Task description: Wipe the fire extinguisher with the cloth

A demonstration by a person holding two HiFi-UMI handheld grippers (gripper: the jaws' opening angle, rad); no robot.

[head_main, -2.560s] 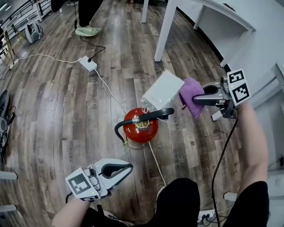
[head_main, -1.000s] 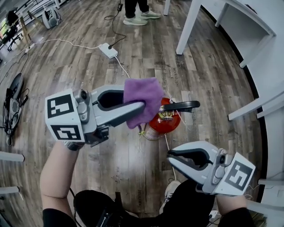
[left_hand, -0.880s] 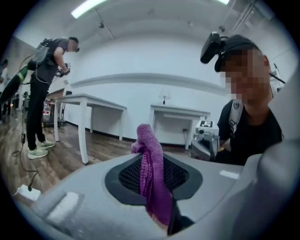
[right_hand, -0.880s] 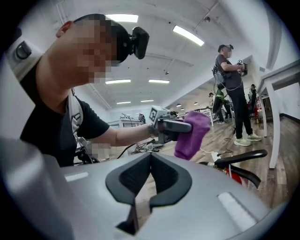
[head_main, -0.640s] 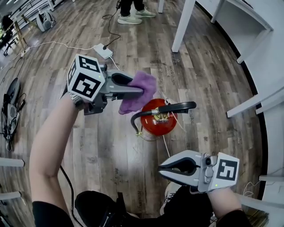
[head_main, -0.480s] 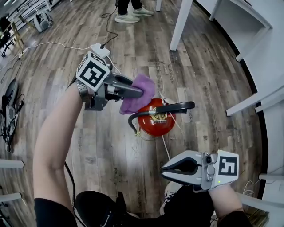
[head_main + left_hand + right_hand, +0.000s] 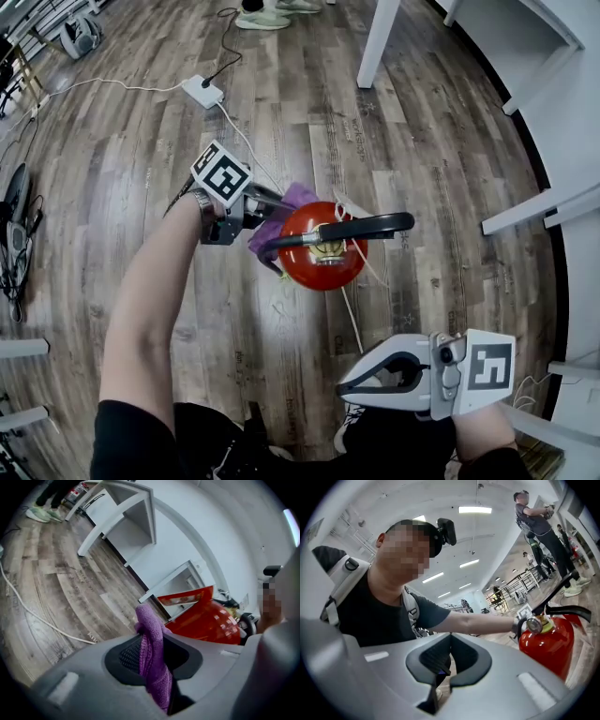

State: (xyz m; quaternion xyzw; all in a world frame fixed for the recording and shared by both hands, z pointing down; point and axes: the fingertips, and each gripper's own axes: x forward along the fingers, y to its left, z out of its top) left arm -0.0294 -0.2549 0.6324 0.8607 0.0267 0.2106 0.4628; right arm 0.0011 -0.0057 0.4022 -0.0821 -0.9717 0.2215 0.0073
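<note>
A red fire extinguisher (image 7: 322,255) stands upright on the wood floor, its black handle (image 7: 361,225) pointing right. My left gripper (image 7: 274,208) is shut on a purple cloth (image 7: 272,232) and holds it against the extinguisher's left shoulder. In the left gripper view the cloth (image 7: 151,653) is pinched between the jaws of the left gripper (image 7: 152,637), with the red body (image 7: 206,620) just beyond. My right gripper (image 7: 345,382) hangs shut and empty in front of the extinguisher. The right gripper view shows that gripper (image 7: 440,672) closed, the extinguisher (image 7: 546,644) off to its right.
A white power strip (image 7: 202,91) with its cables lies on the floor at the back left. One white cable (image 7: 352,319) runs past the extinguisher's base. A white table leg (image 7: 378,42) and white shelving (image 7: 548,70) stand at the back right. A person's shoes (image 7: 262,17) show at the top.
My left gripper has dropped with the cloth from chest height down to the extinguisher's left side, rolling as it went. The right gripper has stayed low and drifted only slightly.
</note>
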